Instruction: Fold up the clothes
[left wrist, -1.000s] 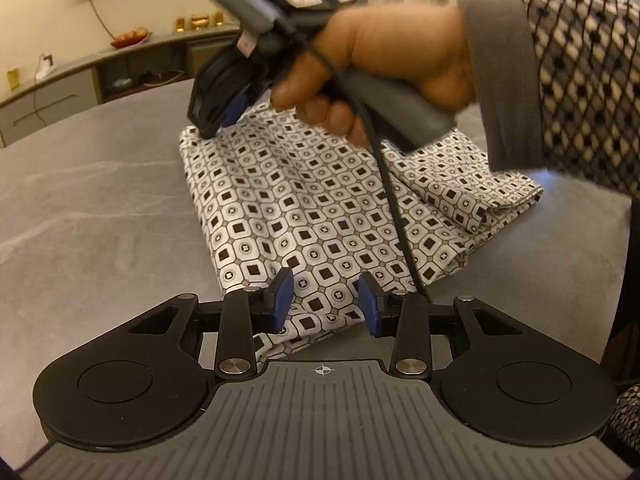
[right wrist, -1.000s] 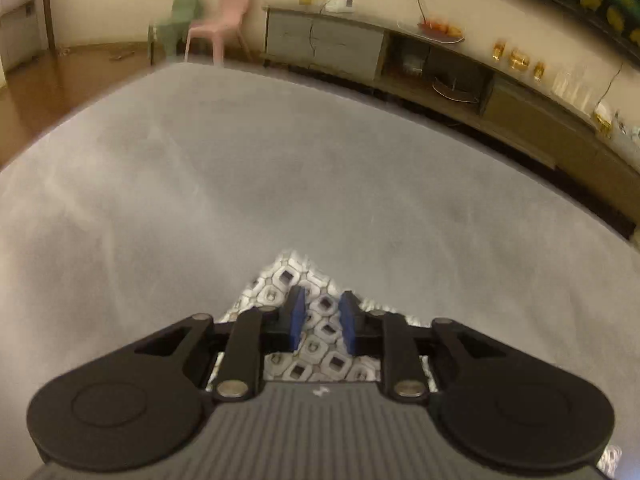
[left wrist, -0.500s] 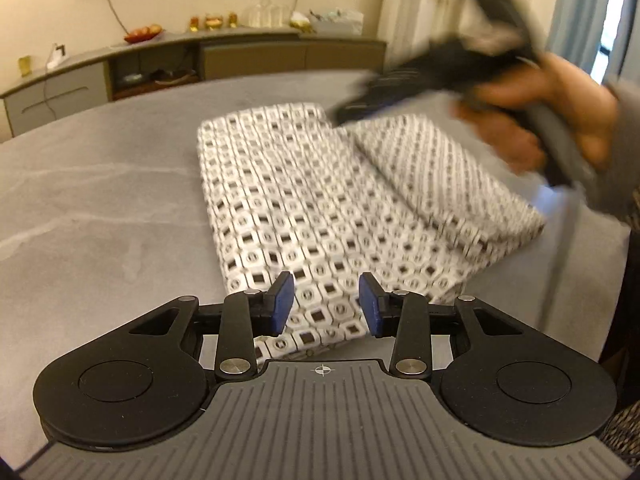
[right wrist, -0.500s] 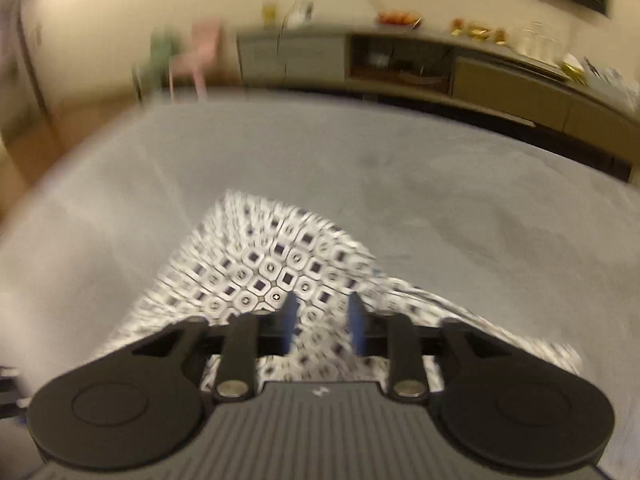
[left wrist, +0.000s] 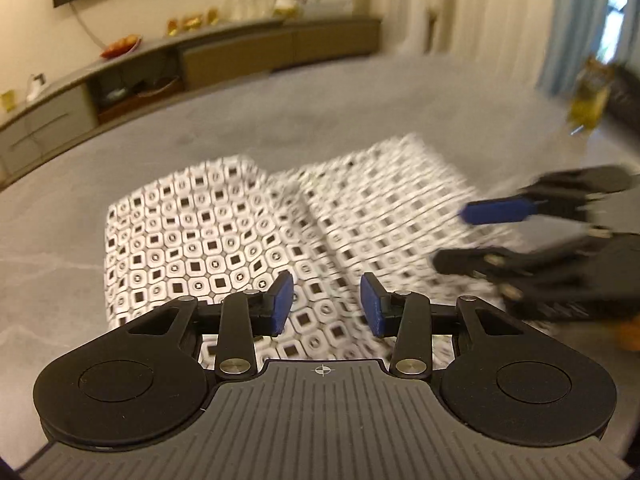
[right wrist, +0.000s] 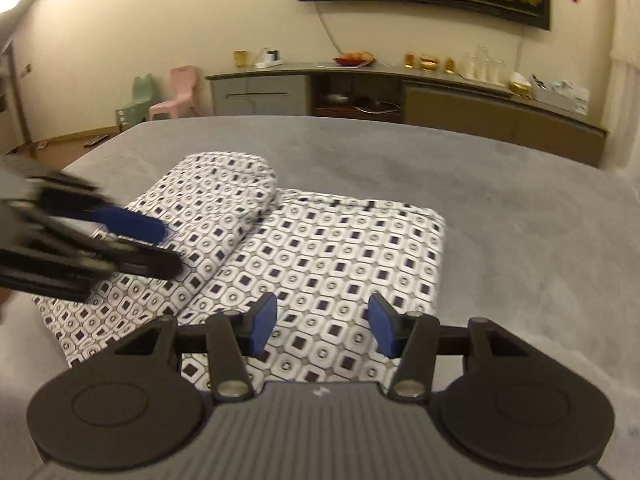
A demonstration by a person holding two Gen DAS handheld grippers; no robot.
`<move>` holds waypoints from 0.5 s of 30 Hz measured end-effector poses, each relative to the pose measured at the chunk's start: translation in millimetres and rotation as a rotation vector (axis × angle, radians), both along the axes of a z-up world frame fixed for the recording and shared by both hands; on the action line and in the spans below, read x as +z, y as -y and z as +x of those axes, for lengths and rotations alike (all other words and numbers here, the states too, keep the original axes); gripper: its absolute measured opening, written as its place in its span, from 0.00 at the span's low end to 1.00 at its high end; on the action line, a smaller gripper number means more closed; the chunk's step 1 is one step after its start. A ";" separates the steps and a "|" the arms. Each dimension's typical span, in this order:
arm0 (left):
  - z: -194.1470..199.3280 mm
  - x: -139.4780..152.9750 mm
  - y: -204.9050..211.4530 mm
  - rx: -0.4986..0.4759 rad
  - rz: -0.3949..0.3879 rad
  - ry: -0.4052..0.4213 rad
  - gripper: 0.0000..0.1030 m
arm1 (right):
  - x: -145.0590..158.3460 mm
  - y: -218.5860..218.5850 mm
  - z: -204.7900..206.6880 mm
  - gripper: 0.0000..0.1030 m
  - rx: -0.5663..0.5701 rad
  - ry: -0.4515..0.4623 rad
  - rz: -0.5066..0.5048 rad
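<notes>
A black-and-white patterned cloth (right wrist: pixel 328 248) lies folded on the grey table (right wrist: pixel 520 208), with a thicker folded part on its left and a flat part on its right. My right gripper (right wrist: pixel 322 324) hovers over the flat part's near edge. Its jaws are opening, and only the cloth lying below shows in the gap. In the left wrist view the cloth (left wrist: pixel 200 232) lies ahead, and my left gripper (left wrist: pixel 326 304) stands open above its near edge, gripping nothing. Each gripper shows blurred in the other's view: the right gripper (left wrist: pixel 452 236) at the cloth's right side, the left gripper (right wrist: pixel 170 246) over its left part.
A long sideboard (right wrist: pixel 400 96) with dishes and jars runs along the far wall. A pink chair (right wrist: pixel 176 92) and a green chair (right wrist: pixel 136 100) stand at the back left. A blurred yellowish bottle (left wrist: pixel 592 96) shows beyond the table's right edge. Bare grey tabletop surrounds the cloth.
The right gripper let go of the cloth's far corner, swung back to the near right side, and its jaws widened. The left gripper shifted sideways along the near edge.
</notes>
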State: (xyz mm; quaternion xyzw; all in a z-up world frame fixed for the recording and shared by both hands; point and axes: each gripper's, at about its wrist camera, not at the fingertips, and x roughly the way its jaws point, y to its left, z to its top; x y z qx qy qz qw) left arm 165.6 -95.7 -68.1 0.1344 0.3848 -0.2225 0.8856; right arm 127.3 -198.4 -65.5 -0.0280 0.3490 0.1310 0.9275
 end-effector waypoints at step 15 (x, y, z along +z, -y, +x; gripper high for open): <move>5.7 -3.3 71.9 -0.074 0.182 0.082 0.23 | 15.2 64.3 -4.9 0.50 -0.207 -0.110 0.199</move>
